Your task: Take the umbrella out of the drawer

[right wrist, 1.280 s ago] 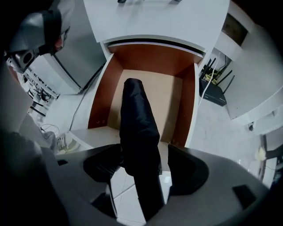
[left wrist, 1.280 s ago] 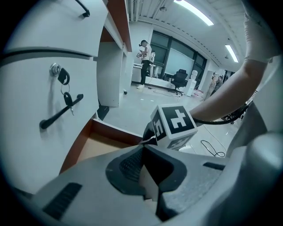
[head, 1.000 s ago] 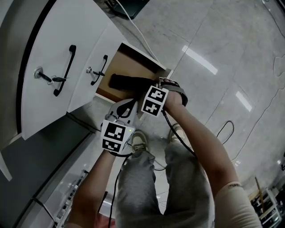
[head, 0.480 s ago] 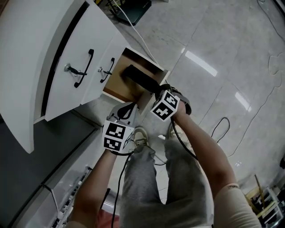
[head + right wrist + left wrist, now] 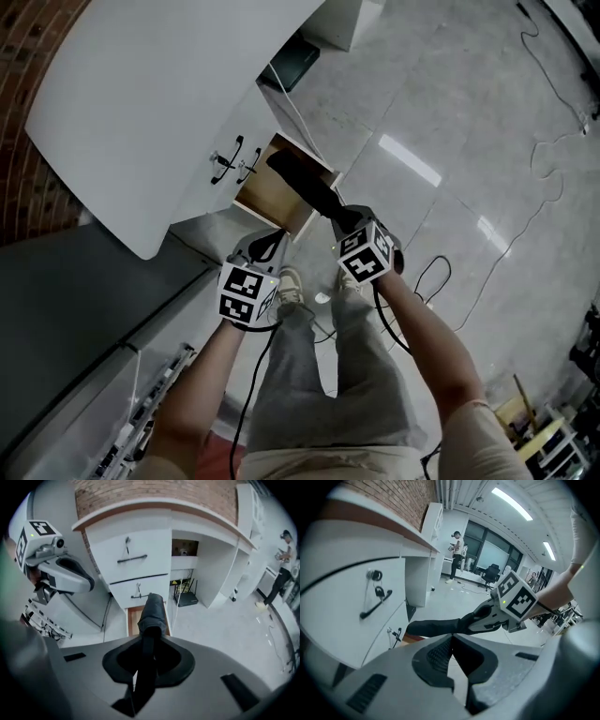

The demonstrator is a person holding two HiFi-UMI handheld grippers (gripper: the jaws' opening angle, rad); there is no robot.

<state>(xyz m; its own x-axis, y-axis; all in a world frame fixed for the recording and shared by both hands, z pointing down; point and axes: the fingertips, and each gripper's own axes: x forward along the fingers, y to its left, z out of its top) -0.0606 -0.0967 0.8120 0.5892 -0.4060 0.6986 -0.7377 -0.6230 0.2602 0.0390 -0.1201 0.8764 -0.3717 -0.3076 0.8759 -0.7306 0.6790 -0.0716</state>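
Observation:
A black folded umbrella (image 5: 302,180) hangs over the open bottom drawer (image 5: 258,199) of a white cabinet. My right gripper (image 5: 339,217) is shut on its near end. The jaws have just been closing with the umbrella between them. In the right gripper view the umbrella (image 5: 152,613) runs out between the jaws (image 5: 149,637) towards the drawer (image 5: 133,620). My left gripper (image 5: 265,242) hangs beside it to the left, its tips touching with nothing between them (image 5: 452,637). The left gripper view shows the umbrella (image 5: 436,627) lifted, held by the right gripper (image 5: 487,618).
Two shut drawers with black handles (image 5: 234,155) sit above the open one. A black box (image 5: 298,61) with a white cable lies on the floor under the desk. The person's legs and shoes (image 5: 291,286) are below the grippers. Cables trail over the tiled floor (image 5: 469,141).
Both grippers have risen. The umbrella has come up out of the drawer with the right gripper, and the right wrist has rolled.

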